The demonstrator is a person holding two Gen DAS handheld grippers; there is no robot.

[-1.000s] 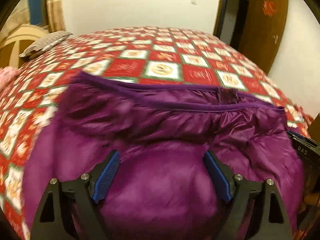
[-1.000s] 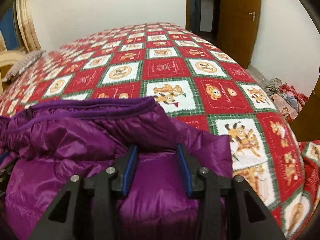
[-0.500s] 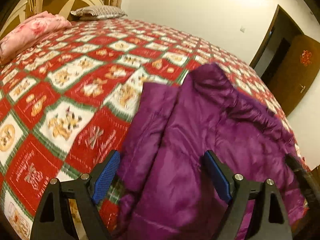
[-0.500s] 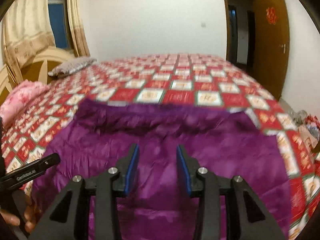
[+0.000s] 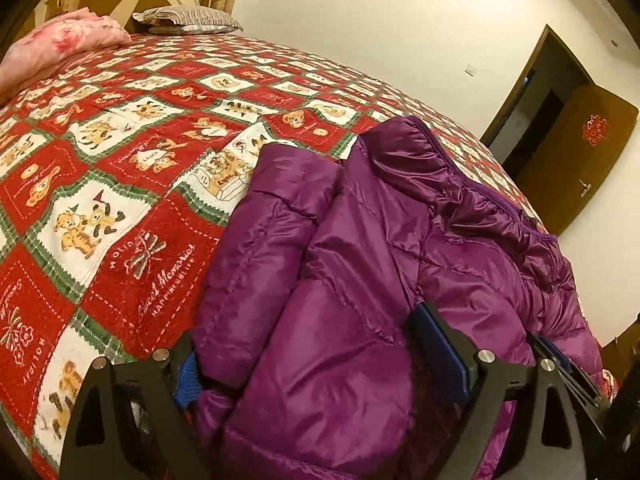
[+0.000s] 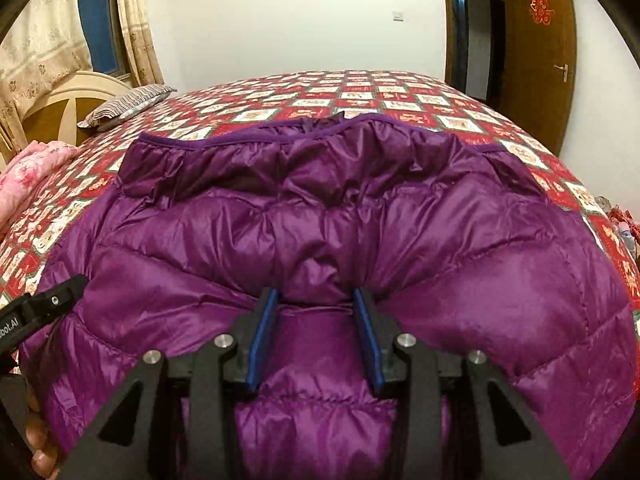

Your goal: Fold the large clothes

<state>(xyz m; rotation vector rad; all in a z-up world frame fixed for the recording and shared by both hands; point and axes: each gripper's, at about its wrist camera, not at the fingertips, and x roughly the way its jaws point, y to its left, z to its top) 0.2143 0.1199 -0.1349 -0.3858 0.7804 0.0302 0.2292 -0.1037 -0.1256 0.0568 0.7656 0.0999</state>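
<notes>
On the quilted bed lies the purple down jacket, hem near the cameras. The right gripper pinches a fold narrowly; the left gripper straddles its 9 o'clock edge, spread wide. Slick fabric may slip free. Half a second ago the left fingers stood clear of the jacket.

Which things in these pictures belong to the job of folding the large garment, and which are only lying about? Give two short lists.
Part of the job:
purple puffer jacket
left gripper
right gripper
bed with the red patchwork cover

Only lying about:
striped pillow
pink bedding
curtains
wooden door
</notes>
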